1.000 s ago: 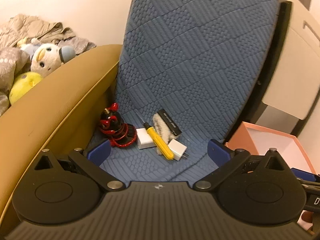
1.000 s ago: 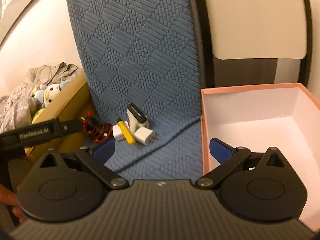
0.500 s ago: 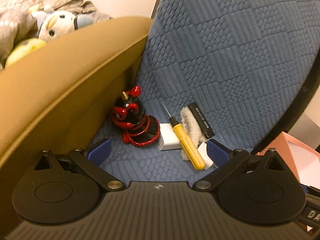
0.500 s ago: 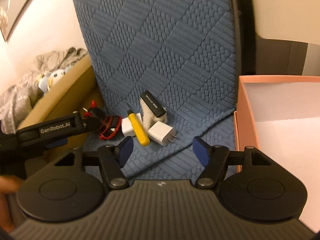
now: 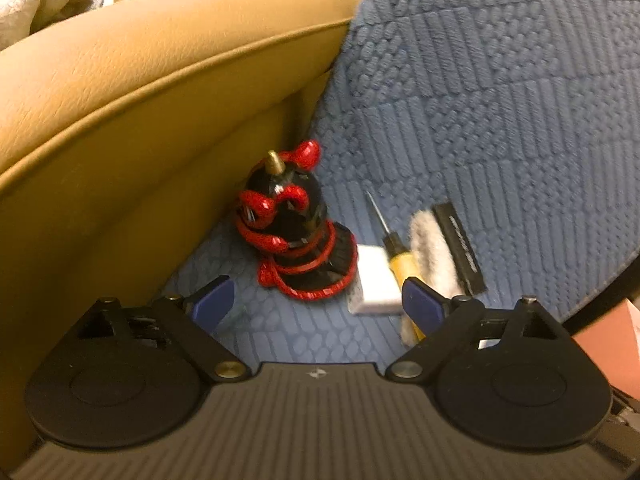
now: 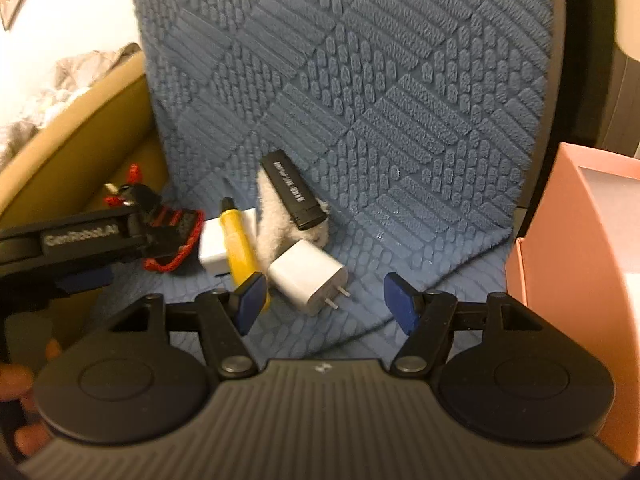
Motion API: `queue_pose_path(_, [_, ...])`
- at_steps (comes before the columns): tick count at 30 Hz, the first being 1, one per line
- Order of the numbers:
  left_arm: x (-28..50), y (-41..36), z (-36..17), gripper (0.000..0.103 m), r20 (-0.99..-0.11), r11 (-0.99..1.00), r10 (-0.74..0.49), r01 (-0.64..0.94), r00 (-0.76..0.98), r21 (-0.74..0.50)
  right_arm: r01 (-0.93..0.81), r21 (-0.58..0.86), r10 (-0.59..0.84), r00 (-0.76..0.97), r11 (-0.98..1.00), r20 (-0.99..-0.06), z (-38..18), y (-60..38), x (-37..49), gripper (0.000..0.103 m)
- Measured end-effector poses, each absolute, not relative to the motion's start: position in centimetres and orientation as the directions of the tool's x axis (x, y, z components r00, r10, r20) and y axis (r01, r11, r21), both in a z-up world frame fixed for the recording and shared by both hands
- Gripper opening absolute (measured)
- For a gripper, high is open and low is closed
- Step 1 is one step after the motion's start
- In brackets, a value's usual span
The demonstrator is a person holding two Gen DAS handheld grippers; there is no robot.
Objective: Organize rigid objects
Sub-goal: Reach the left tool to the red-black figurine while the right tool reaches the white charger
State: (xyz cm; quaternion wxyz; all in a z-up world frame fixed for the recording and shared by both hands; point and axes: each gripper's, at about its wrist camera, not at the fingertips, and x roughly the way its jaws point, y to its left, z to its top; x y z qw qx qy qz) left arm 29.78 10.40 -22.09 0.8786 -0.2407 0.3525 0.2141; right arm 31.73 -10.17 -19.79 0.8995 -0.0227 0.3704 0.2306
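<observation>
A small pile lies on the blue textured mat (image 5: 480, 120): a red-and-black figurine (image 5: 296, 232), a white block (image 5: 374, 280), a yellow-handled screwdriver (image 5: 402, 262), a fluffy white pad (image 5: 434, 248) and a black rectangular stick (image 5: 460, 248). My left gripper (image 5: 316, 304) is open, just in front of the figurine. In the right wrist view my right gripper (image 6: 326, 300) is open, with a white plug adapter (image 6: 308, 276) between and just beyond its fingers. The black stick (image 6: 294, 190), screwdriver (image 6: 240, 248) and white block (image 6: 214, 246) lie behind it.
A tan leather armrest (image 5: 140, 100) walls the left side, with plush toys and cloth behind it. A pink open box (image 6: 592, 260) stands to the right of the mat. The left gripper's body (image 6: 80, 236) crosses the right wrist view at left.
Both grippers have moved closer to the pile. The left one has swung toward the figurine; the right one now frames the white plug adapter. Both stay open.
</observation>
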Motion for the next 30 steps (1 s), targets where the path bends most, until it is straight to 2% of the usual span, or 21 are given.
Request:
queue_pose_path(7, [32.5, 10.7, -22.1, 0.093, -0.739, 0.762, 0.258, -0.601, 0.623, -0.240, -0.413, 0.156, 0.391, 0.579, 0.897, -0.716, -21.3, -9.0, 34.5, 0.067])
queue_pose_path(17, [35.0, 11.4, -22.2, 0.093, -0.755, 0.687, 0.327, -0.691, 0.568, -0.223, -0.475, 0.137, 0.394, 0.496, 0.869, -0.774, -22.9, -7.1, 35.6, 0.066])
queue_pose_path(22, [35.6, 11.9, -23.0, 0.093, -0.753, 0.672, 0.331, -0.702, 0.569, -0.235, -0.484, 0.117, 0.385, 0.501, 0.867, -0.775, -23.3, -6.6, 35.8, 0.066])
queue_pose_path(23, [35.7, 11.9, -23.1, 0.090, -0.748, 0.676, 0.342, -0.702, 0.569, -0.225, -0.485, 0.120, 0.388, 0.501, 0.866, -0.774, -23.4, -6.5, 35.8, 0.066])
queue_pose_path(25, [36.4, 11.8, -23.5, 0.084, -0.743, 0.680, 0.358, -0.704, 0.565, -0.208, -0.493, 0.124, 0.397, 0.498, 0.861, -0.771, -23.4, -6.6, 35.8, 0.060])
queue_pose_path(27, [36.1, 12.0, -23.7, 0.071, -0.744, 0.672, 0.362, -0.710, 0.562, -0.209, -0.502, 0.118, 0.398, 0.497, 0.857, -0.772, -23.4, -6.5, 35.5, 0.056])
queue_pose_path(30, [36.0, 13.2, -24.3, 0.066, -0.741, 0.678, 0.346, -0.700, 0.575, -0.226, -0.516, 0.087, 0.385, 0.506, 0.852, -0.772, -23.5, -6.0, 35.0, 0.052])
